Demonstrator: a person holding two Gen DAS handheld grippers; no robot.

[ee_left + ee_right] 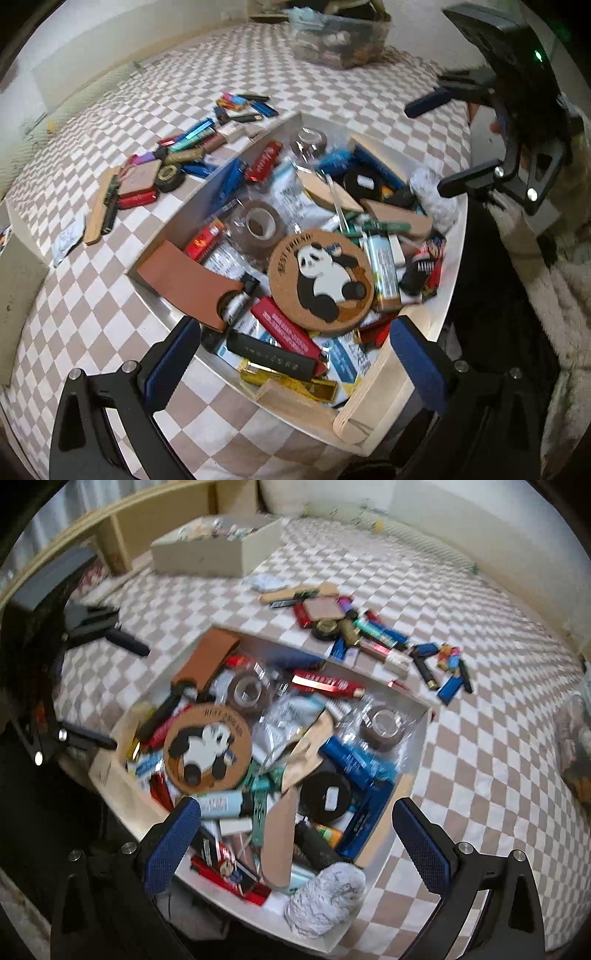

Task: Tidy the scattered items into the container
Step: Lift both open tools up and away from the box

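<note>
Both your claws gape wide and empty above the box [258, 136]: left claw [295, 354] over its near corner, right claw [295, 834] over the opposite end. The scattered items [369, 631] lie on the checkered cloth [480, 757] just beyond it.

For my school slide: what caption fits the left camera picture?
Open left claw over a box with a panda coaster.
</note>
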